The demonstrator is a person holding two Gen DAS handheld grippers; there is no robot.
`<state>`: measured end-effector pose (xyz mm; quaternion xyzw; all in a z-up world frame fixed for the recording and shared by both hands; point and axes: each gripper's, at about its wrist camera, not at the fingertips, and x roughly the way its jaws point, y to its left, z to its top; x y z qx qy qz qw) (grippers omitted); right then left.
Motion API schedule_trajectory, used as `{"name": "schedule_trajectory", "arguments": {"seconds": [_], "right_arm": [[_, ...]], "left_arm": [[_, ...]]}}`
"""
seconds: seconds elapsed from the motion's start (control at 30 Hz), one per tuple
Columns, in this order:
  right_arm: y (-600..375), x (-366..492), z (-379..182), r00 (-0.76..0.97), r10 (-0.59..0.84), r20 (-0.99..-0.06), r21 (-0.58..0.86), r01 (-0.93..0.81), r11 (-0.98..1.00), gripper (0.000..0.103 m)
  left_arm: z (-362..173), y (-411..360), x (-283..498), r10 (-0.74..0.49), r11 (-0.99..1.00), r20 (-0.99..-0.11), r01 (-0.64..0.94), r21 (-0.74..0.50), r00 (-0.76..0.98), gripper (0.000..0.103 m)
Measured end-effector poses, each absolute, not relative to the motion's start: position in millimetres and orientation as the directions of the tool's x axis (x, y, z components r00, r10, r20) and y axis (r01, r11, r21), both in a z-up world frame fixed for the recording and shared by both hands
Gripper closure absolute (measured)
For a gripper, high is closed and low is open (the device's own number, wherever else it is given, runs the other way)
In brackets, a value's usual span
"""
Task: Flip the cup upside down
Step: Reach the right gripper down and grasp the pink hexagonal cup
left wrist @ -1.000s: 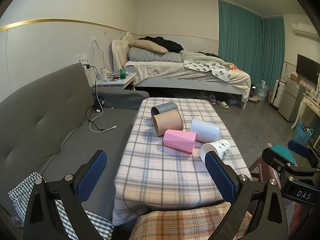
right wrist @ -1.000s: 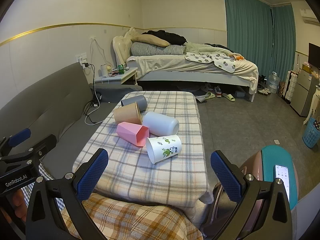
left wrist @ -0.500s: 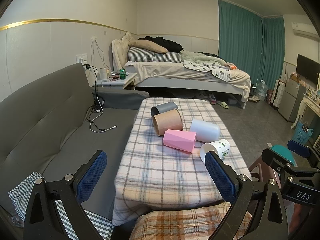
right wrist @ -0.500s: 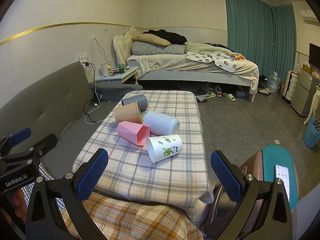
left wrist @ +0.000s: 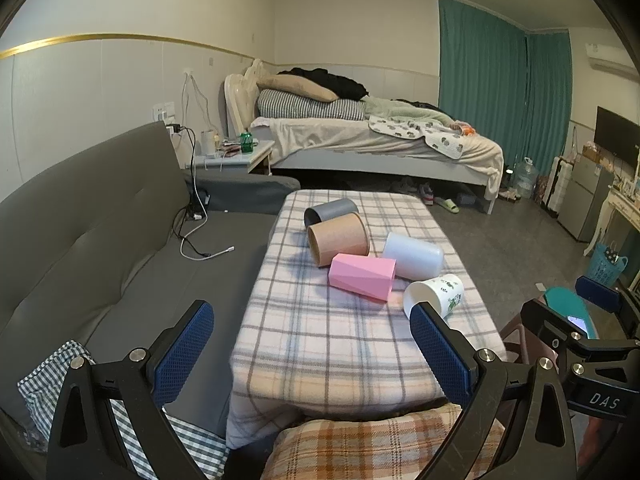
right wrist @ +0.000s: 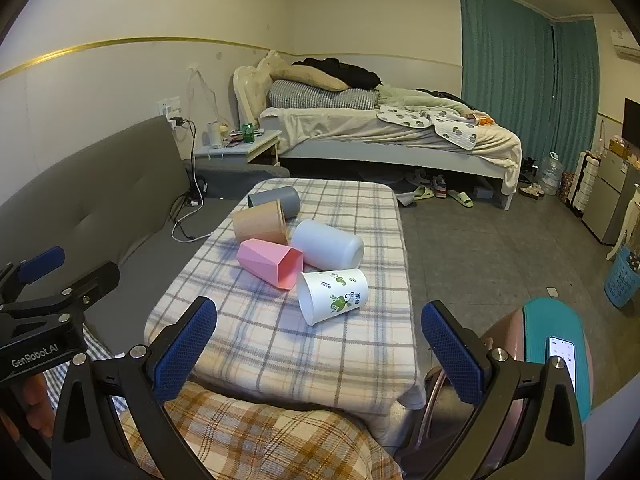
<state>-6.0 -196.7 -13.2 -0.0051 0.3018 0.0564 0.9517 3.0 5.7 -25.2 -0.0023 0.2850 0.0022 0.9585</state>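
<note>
On the plaid-covered table (right wrist: 280, 344) five cups lie on their sides in a loose cluster: grey cup (right wrist: 276, 200), tan cup (right wrist: 260, 222), pink faceted cup (right wrist: 270, 262), plain white cup (right wrist: 328, 244) and leaf-printed white cup (right wrist: 332, 296) nearest. Left hand-held gripper (left wrist: 312, 348) and right hand-held gripper (right wrist: 320, 352) hover short of them, jaws wide, empty.

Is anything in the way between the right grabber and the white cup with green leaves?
Nothing visible is. Only bare plaid tablecloth lies between the open right gripper and the white leaf-print cup. The pink cup lies beside it, farther back.
</note>
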Motion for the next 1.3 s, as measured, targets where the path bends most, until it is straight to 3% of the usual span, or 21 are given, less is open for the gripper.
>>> {"name": "schedule_trajectory", "arguments": {"seconds": [0.2, 0.5, 0.73, 1.1, 1.3], "right_arm": [[-184, 9, -18, 0.785, 0.115, -0.609, -0.039, -0.175, 0.984, 0.000], [-146, 87, -31, 0.629, 0.137, -0.765, -0.165, -0.398, 0.902, 0.000], [-98, 153, -55, 0.538, 0.119, -0.834, -0.242, -0.551, 0.799, 0.001], [-54, 230, -139, 0.370, -0.038, -0.928, -0.309, -0.710, 0.633, 0.019], [-52, 250, -159, 0.357, -0.101, -0.929, -0.345, -0.730, 0.590, 0.022]], "left_arm": [[-31, 17, 13, 0.020, 0.999, -0.577, -0.033, -0.011, 0.817, 0.002], [-60, 52, 59, 0.074, 0.994, -0.684, -0.113, -0.012, 0.726, 0.002], [-83, 77, 98, 0.095, 0.987, -0.734, -0.158, -0.016, 0.672, 0.002], [-125, 97, 137, 0.081, 0.985, -0.793, -0.169, -0.028, 0.604, 0.002], [-136, 99, 145, 0.063, 0.988, -0.801, -0.152, -0.035, 0.595, 0.002]]}}
